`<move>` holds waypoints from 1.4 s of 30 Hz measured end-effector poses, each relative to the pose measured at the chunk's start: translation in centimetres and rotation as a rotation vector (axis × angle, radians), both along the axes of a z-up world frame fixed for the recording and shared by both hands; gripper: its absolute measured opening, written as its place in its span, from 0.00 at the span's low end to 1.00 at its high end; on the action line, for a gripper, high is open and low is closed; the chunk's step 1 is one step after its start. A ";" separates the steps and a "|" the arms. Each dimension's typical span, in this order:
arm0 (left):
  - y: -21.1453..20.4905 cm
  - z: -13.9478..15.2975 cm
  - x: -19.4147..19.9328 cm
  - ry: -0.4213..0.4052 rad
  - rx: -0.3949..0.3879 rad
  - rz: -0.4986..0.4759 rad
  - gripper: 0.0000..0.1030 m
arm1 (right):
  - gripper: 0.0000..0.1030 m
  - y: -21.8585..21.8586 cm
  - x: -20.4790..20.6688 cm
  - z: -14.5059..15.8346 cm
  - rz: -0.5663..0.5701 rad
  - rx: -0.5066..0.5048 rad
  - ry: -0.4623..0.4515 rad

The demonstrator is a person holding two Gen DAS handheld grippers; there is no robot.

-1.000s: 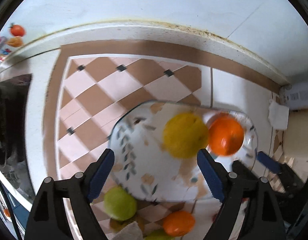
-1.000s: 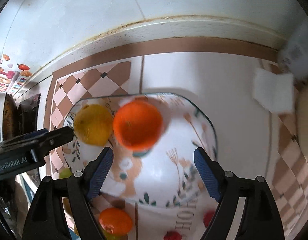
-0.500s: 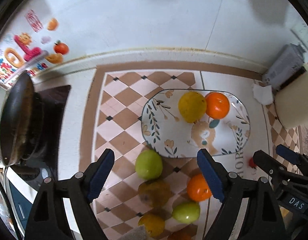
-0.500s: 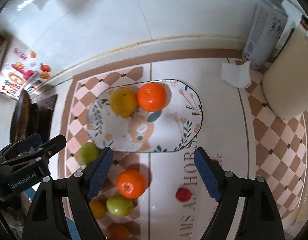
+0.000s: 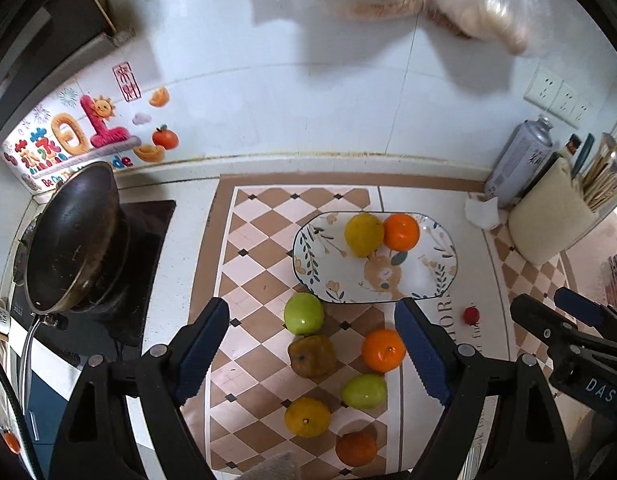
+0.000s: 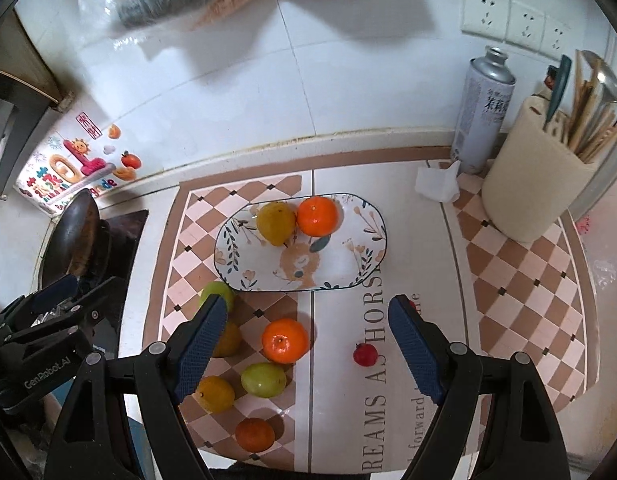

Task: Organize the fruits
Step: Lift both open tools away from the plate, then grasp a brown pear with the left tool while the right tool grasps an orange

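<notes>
Your left claw (image 5: pixel 312 354) and right claw (image 6: pixel 302 346) both hang above the surface (image 6: pixel 420 264) with jaws spread wide and nothing between the pads. Nearest you, loose fruit sits on the checkered mat (image 6: pixel 520 288): a dull orange (image 6: pixel 254 435) at the near edge, then a yellow citrus (image 6: pixel 215 394) and a green apple (image 6: pixel 263 379) side by side, and beyond them a bright orange (image 6: pixel 285 340) and a brownish pear (image 5: pixel 312 356). A small red fruit (image 6: pixel 365 354) lies apart to the right, on the lettering. A second green apple (image 5: pixel 303 313) rests just beside the near left corner of the plate (image 6: pixel 348 264). That oblong plate lies flat with its long axis running left to right, and holds a yellow pear (image 6: pixel 275 224) touching an orange (image 6: pixel 317 216) at its far side. Farther back stand a spray can (image 6: pixel 482 112) and a utensil holder (image 6: pixel 536 176), with a dark pan (image 5: pixel 74 236) at far left.
</notes>
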State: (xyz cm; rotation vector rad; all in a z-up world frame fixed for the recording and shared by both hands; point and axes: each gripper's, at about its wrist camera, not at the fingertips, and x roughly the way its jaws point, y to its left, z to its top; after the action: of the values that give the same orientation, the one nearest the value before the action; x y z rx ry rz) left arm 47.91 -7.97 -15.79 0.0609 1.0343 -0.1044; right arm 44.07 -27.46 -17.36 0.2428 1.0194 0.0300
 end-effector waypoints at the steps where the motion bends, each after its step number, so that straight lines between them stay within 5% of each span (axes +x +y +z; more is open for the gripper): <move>1: 0.1 0.2 -0.4 -0.007 0.000 -0.001 0.82 | 0.83 0.0 -0.3 0.3 -0.004 -0.001 -0.006; 9: 1.0 -0.6 -0.8 0.014 -0.017 0.049 0.82 | 0.83 0.0 -1.1 0.0 -0.018 0.038 0.006; 10: 1.2 -1.1 -0.6 0.024 -0.004 0.064 0.90 | 0.83 0.0 -0.9 -0.7 -0.016 0.047 0.021; 11: 1.4 -1.6 -0.4 0.038 0.010 0.076 0.96 | 0.83 0.1 -0.6 -1.7 -0.009 0.059 0.043; 23: 5.0 -11.9 0.3 0.287 0.098 0.198 0.97 | 0.83 3.3 5.0 -17.0 0.099 0.189 0.313; 29: 5.2 -16.3 -0.6 0.461 0.020 0.211 0.96 | 0.82 6.2 7.4 -22.2 0.180 0.158 0.392; 33: 4.3 -18.4 -1.5 0.550 -0.009 0.186 0.96 | 0.65 6.9 7.7 -24.0 0.207 0.105 0.402; 42: 3.2 -17.5 0.4 0.526 -0.100 0.201 0.96 | 0.64 3.0 3.9 -24.3 0.212 0.081 0.446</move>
State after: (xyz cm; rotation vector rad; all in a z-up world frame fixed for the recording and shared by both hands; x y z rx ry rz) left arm 48.30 -4.75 -33.33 -0.1708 1.5523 0.0139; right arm 47.94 -24.49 -41.63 0.2186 1.4877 0.2169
